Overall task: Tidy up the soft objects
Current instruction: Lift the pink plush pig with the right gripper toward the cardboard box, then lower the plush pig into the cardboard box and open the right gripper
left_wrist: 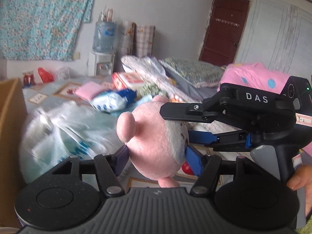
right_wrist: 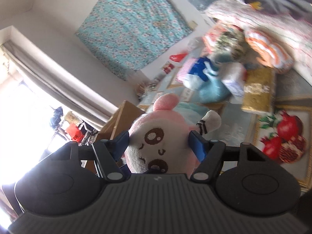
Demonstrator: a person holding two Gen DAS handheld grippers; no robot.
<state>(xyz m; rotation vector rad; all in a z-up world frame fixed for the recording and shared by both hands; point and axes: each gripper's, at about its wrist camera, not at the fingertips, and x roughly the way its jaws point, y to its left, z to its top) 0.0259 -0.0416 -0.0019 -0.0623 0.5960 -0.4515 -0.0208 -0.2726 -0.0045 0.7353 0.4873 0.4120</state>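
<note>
Left wrist view: both hand-held grippers clamp one pink plush toy (left_wrist: 154, 138) above the bed (left_wrist: 64, 89).
Keep left hand-held gripper (left_wrist: 156, 159) and right hand-held gripper (right_wrist: 158, 146) squeezing evenly; carry it toward the cardboard box (left_wrist: 9, 117).

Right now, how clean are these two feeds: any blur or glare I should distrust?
Left wrist view: pink plush toy sharp, clear plastic bag and bed clutter motion-smeared. Right wrist view: window blown out white at left, packages on the bed blurred, plush face readable; fisheye bends both.

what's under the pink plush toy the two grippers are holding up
Under the pink plush toy, gripped by the left gripper and right gripper, lies a fruit-print bedsheet; directly beneath is hidden.
</note>
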